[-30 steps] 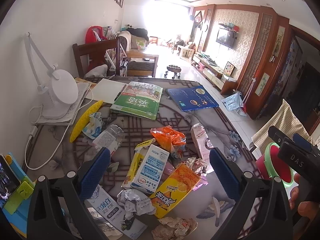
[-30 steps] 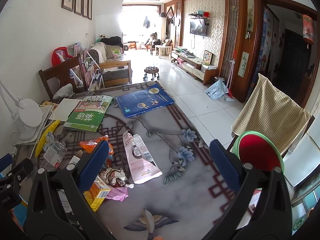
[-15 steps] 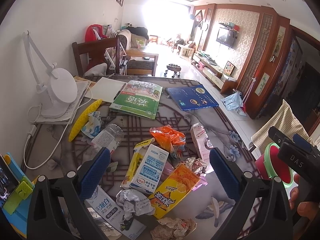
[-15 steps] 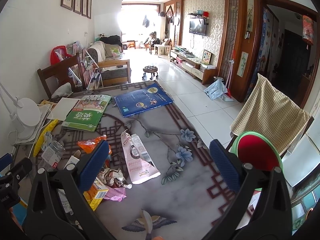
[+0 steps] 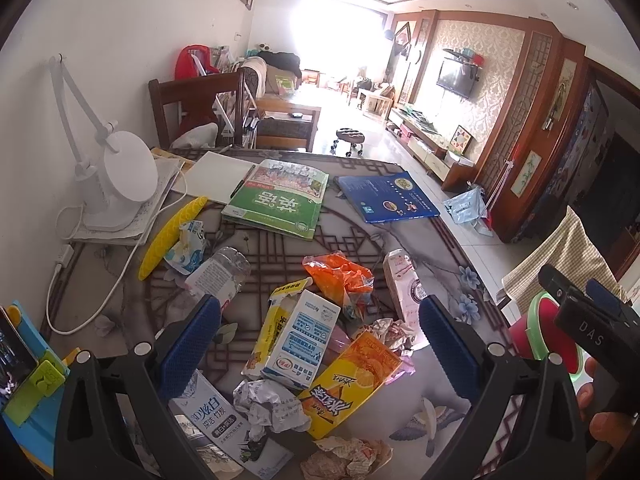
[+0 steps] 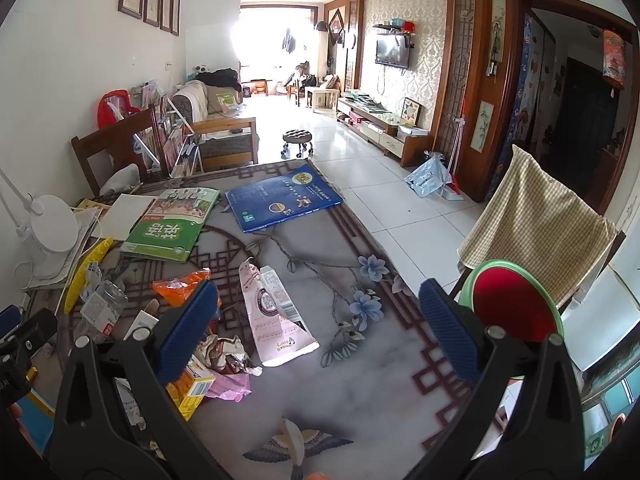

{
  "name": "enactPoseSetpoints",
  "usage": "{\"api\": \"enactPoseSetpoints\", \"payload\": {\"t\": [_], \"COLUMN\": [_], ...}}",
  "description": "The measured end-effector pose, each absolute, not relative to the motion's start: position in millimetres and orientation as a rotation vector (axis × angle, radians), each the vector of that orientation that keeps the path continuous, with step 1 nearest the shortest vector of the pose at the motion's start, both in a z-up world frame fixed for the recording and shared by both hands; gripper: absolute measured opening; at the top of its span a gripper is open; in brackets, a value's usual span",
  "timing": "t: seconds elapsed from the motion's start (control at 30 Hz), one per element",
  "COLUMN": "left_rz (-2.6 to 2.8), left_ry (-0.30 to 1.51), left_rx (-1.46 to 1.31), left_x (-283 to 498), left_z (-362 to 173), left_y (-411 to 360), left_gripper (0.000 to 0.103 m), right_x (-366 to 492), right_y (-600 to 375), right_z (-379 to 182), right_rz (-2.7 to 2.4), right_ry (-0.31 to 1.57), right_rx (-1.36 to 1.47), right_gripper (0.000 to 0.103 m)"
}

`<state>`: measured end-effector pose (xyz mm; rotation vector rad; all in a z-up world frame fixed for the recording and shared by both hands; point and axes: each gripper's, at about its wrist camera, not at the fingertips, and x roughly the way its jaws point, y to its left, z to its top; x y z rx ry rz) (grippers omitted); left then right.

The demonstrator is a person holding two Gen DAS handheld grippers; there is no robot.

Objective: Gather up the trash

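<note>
Two grippers hang over a cluttered table, both with jaws spread wide and nothing between them.

From the left wrist view, the left gripper (image 5: pixel 320 340) sits above a heap of trash. A white and blue milk carton (image 5: pixel 302 340) lies between the blue pads, with an orange juice box (image 5: pixel 350 380) just right of it and partly under its corner. A crumpled paper ball (image 5: pixel 268 402) lies nearer the camera, beside a flat white and blue box (image 5: pixel 224 428) that passes under the left finger. Beyond the pads lie an orange wrapper (image 5: pixel 340 276), a crushed plastic bottle (image 5: pixel 218 274) and a pink carton (image 5: pixel 404 284). Farther back are a green book (image 5: pixel 278 204), a blue book (image 5: pixel 386 198), a yellow strip (image 5: pixel 172 236) and a white desk lamp (image 5: pixel 120 172) against the wall. At the right edge the right gripper (image 5: pixel 584 320) appears from the side, with a hand (image 5: pixel 596 404) under it and a red bin (image 5: pixel 548 340) with a green rim behind it.

From the right wrist view, the right gripper (image 6: pixel 320 332) hangs over the patterned tabletop (image 6: pixel 360 380), a bare stretch with flowers and a bird printed on it. The pink carton (image 6: pixel 276 316) lies flat between the pads, nearer the left one; the heap is off to the left, partly hidden by that finger. This view shows the bin (image 6: pixel 514 304) beside the table edge, in front of a chair with a checked cloth (image 6: pixel 536 232), and a long tiled living room with a wall television (image 6: pixel 392 52).
</note>
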<state>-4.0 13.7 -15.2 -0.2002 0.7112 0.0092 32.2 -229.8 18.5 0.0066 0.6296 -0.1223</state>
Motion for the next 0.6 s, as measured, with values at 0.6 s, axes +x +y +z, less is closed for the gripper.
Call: {"api": "enactPoseSetpoints", "payload": {"t": [0.6], "left_rz": [0.091], "left_ry": [0.793], "left_rx": [-0.172], "left_x": [-28.9], "left_z": [-46.3], "left_y": [80.3], "left_gripper": [0.095], "right_x": [30.6], "right_y": [-177.9], "right_z": [-42.9], "right_rz": [0.309], "right_ry": [0.966], "right_rx": [0.011], "right_gripper": [0.099]}}
